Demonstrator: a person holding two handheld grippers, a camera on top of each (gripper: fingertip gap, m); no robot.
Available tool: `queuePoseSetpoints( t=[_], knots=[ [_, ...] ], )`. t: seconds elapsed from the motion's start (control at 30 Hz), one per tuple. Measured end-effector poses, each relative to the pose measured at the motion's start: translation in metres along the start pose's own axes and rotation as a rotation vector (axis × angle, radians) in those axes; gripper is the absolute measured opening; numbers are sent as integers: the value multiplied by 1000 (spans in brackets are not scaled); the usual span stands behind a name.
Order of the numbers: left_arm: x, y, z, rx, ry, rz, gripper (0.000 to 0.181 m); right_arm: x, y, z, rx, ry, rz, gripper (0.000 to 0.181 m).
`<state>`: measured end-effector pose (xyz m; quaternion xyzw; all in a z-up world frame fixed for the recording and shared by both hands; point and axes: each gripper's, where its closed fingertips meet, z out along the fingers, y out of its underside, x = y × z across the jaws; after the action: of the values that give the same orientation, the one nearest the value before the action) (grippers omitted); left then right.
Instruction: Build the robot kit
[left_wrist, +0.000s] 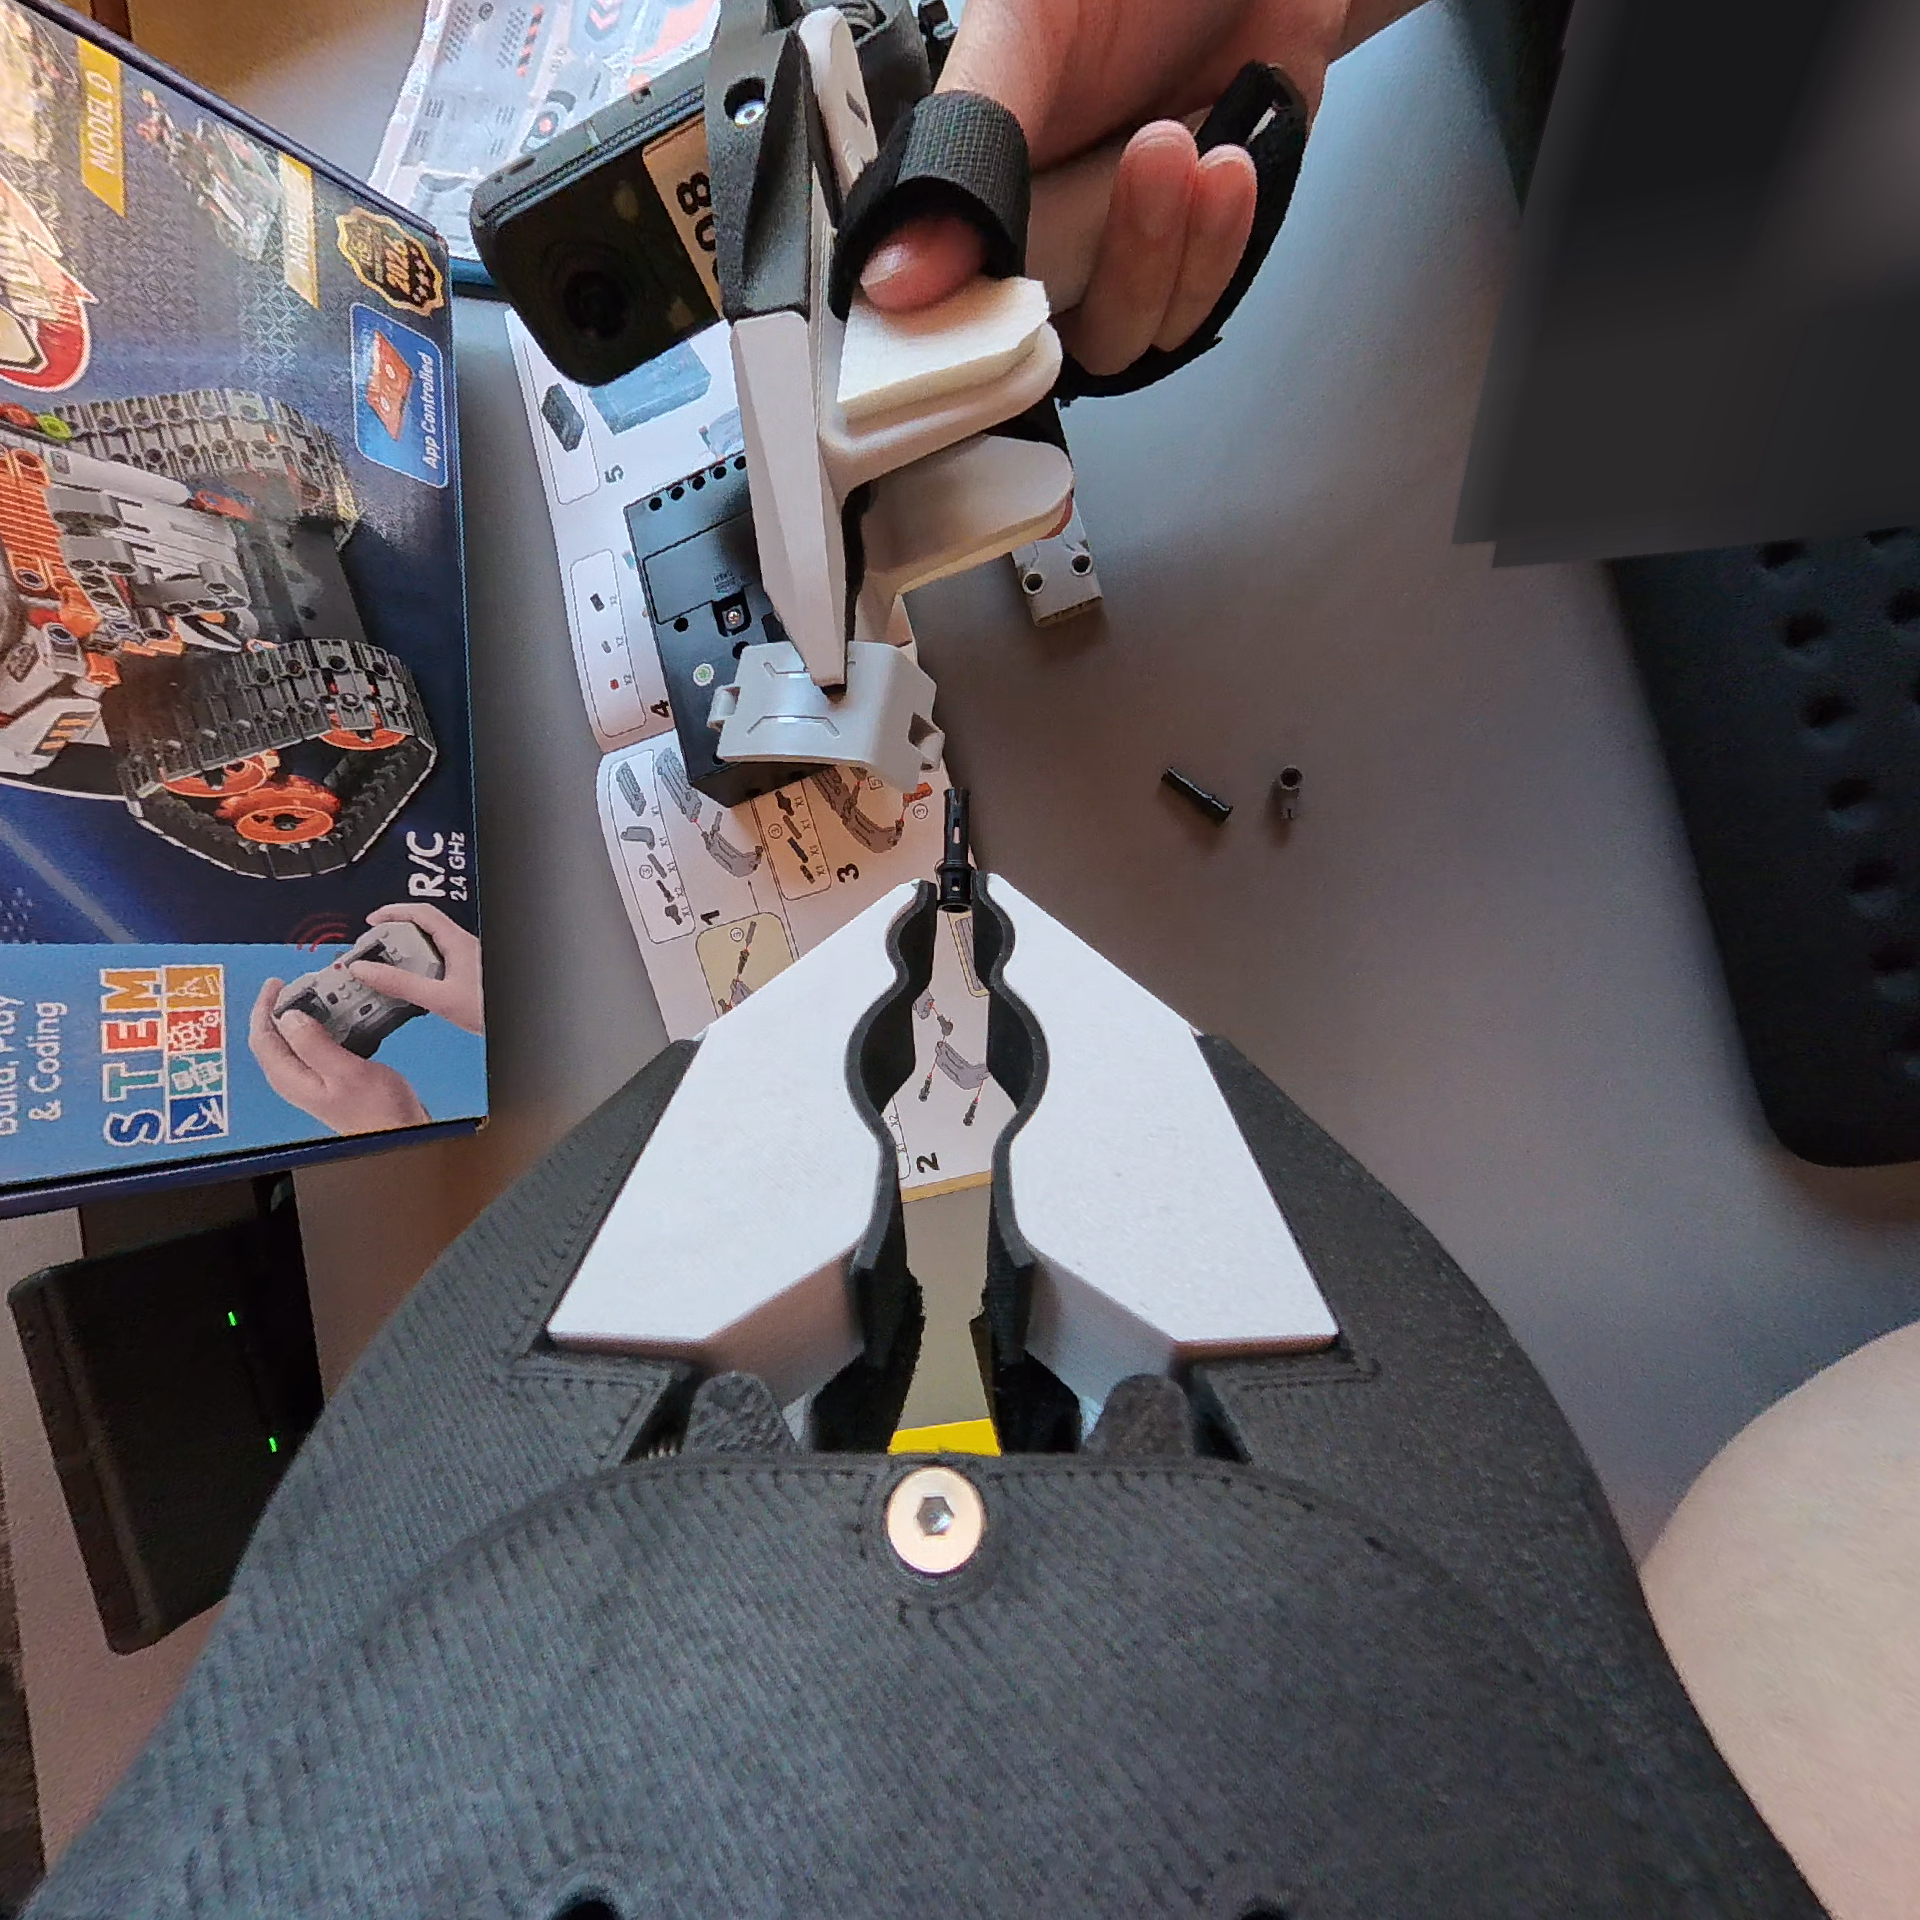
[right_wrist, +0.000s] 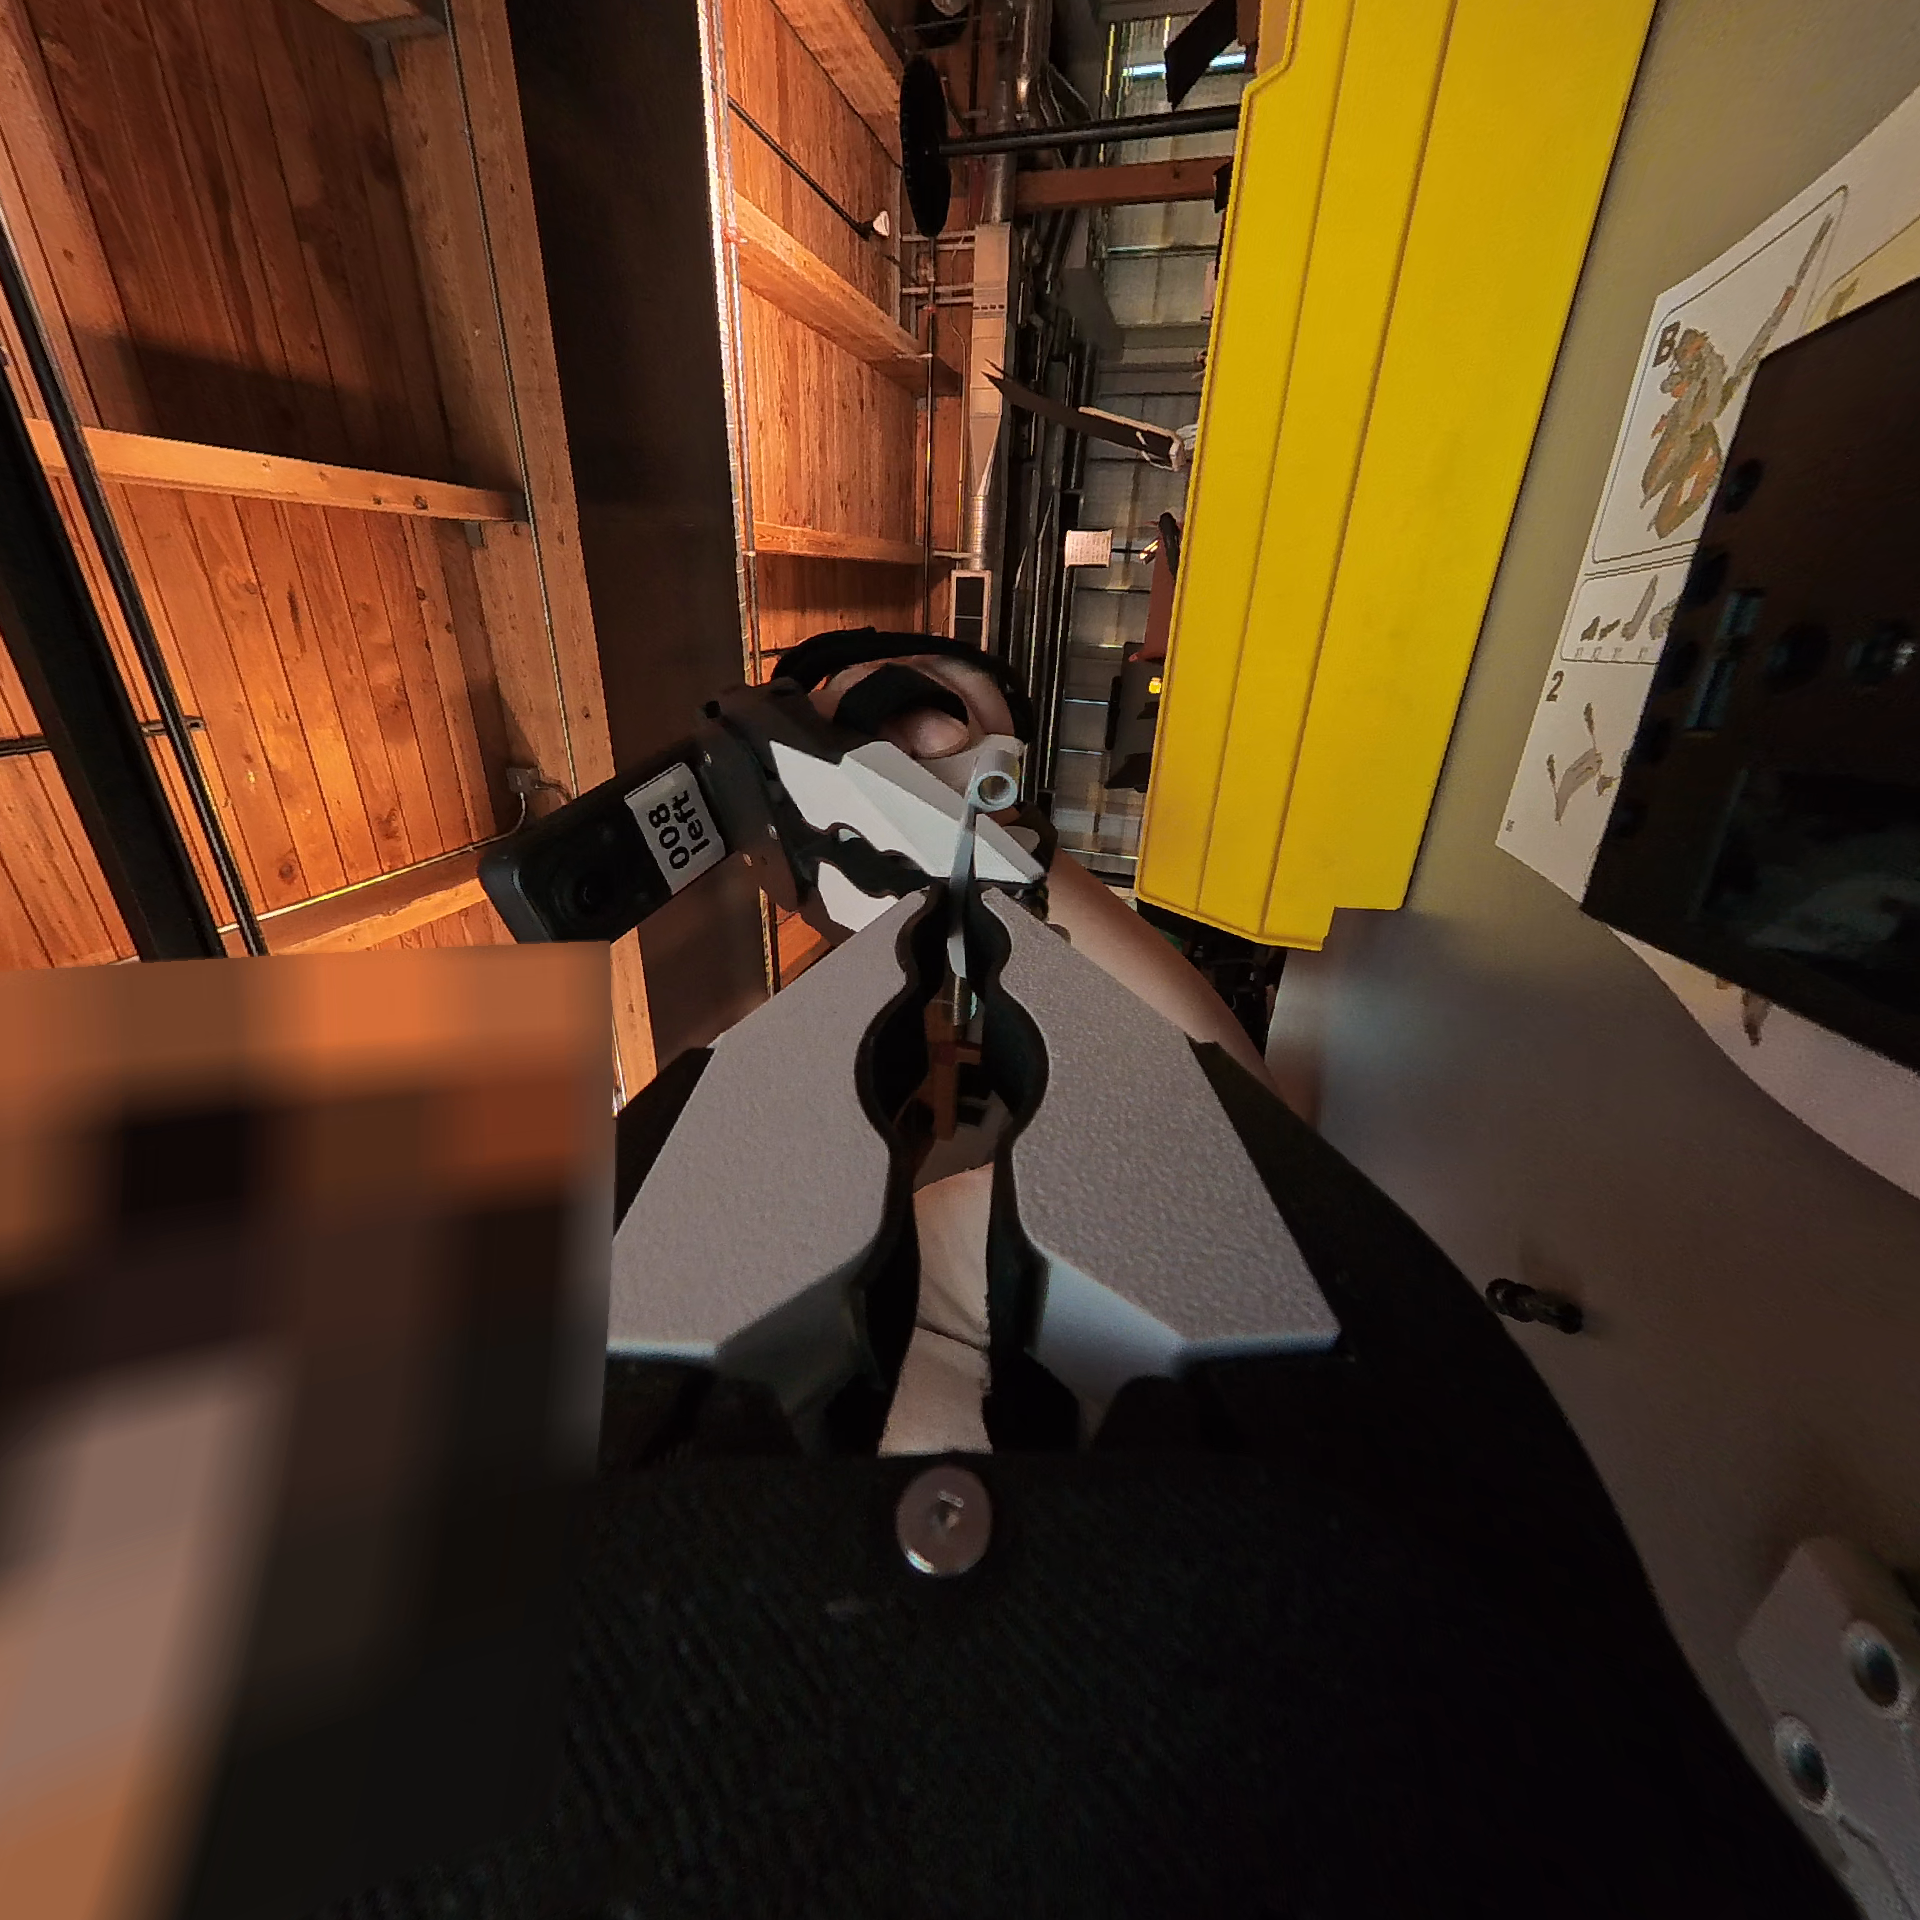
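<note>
- The left gripper (left_wrist: 954, 891) has its fingers drawn nearly together, and their tips pinch the lower end of a small black pin (left_wrist: 954, 840). The pin stands straight out past the tips.
- The right gripper (right_wrist: 964, 902) is likewise clamped at the tips, on a thin light-grey panel piece (right_wrist: 966, 873) seen edge-on, with a round hole at its far end.
- In the left wrist view the right gripper (left_wrist: 831, 681) hangs ahead of the pin, held by a hand (left_wrist: 1101, 156). The curved grey piece (left_wrist: 826, 717) in its tips lies just beyond the pin; whether they touch cannot be told.
- A black block (left_wrist: 707, 613) with rows of holes sits directly behind that piece, on a white instruction sheet (left_wrist: 644, 790).
- To the right of the left gripper's tips, well apart, lie a loose black pin (left_wrist: 1197, 796) and a small grey connector (left_wrist: 1288, 790) on the grey table (left_wrist: 1351, 987).
- A grey beam (left_wrist: 1060, 582) lies farther ahead.
- A printed toy box (left_wrist: 229, 644) lies to the left.
</note>
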<state>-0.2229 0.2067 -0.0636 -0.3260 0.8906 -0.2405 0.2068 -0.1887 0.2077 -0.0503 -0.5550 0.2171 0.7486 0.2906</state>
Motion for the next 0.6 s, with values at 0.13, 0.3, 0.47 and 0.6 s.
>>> queuePoseSetpoints(
  t=[0.13,0.3,0.47,0.6],
  knots=[
    [-3,8,-3,-27,-18,-20,5,-4,-3,-2,12,-12,-3,1],
    [-8,20,-19,-7,-47,-77,5,-4,-11,-8,40,3,-26,1],
    [-7,21,-21,8,-42,-79,5,1,-11,-8,43,-18,27,0],
    [-8,26,-17,-23,-33,-90,5,0,-7,-5,33,-28,37,5]
  ],
)
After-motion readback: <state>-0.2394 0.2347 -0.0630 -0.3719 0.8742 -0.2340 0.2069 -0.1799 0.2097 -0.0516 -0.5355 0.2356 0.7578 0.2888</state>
